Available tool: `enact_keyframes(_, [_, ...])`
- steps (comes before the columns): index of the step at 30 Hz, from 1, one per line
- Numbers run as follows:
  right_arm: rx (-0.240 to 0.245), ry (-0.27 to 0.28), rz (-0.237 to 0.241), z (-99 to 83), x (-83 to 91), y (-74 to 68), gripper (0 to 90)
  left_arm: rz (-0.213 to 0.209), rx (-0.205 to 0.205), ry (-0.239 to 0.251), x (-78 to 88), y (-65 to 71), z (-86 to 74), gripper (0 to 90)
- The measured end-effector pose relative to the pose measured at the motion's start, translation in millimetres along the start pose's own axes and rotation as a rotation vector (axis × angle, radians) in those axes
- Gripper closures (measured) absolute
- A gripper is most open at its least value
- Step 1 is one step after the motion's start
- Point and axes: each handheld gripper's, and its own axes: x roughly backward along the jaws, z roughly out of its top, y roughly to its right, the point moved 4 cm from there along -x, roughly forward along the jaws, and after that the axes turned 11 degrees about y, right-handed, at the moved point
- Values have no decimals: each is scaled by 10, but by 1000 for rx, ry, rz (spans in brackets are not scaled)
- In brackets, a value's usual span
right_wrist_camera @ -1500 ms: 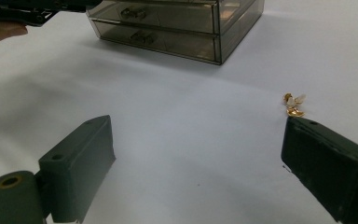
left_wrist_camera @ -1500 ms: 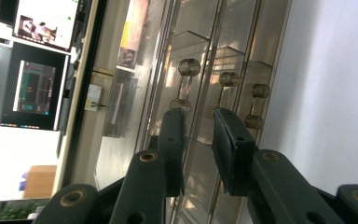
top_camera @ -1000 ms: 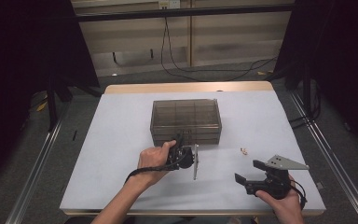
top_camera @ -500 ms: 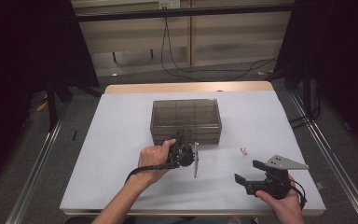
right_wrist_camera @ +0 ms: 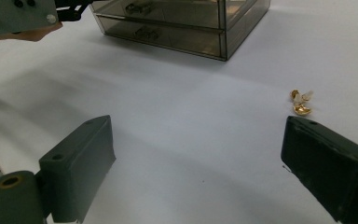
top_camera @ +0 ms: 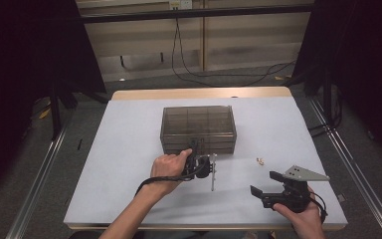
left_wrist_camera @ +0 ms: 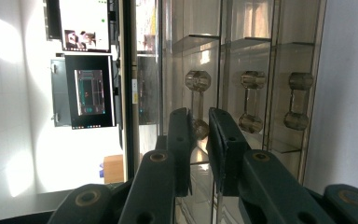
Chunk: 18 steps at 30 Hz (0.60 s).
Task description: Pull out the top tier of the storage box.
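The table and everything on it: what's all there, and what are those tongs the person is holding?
Drawer box: one, smoky clear plastic, middle of table.
Drawer handles: three showing, clear, on the box front.
Small trinkets: a little cluster, gold and pale, right of the box.
Table: one, white top.
Left tongs: one, black, jaws nearly together around a drawer handle, just been closing.
Right tongs: one, black, jaws wide apart, nothing between them, near the trinkets.

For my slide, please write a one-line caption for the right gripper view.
Open right claw hovering over the white table, small gold pieces near one jaw, smoky drawer box behind.
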Motion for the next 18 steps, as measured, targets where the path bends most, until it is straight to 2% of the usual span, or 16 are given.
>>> enact_keyframes(2, [0,-1,1,-2,-4,-1,94,-1,1,-7,-7,17,-5,782])
enact_keyframes(3, [2,-2,4,-2,-6,-1,94,9,-18,-5,-7,9,1,779])
enact_keyframes(9, [0,-6,6,-4,-6,-6,94,28,-25,-14,-12,29,11,799])
enact_keyframes(11, [0,-7,8,-5,-7,-9,95,33,-47,-16,-12,37,16,803])
enact_keyframes(18, [-1,-8,9,-5,-4,-7,94,33,-30,-16,15,60,14,807])
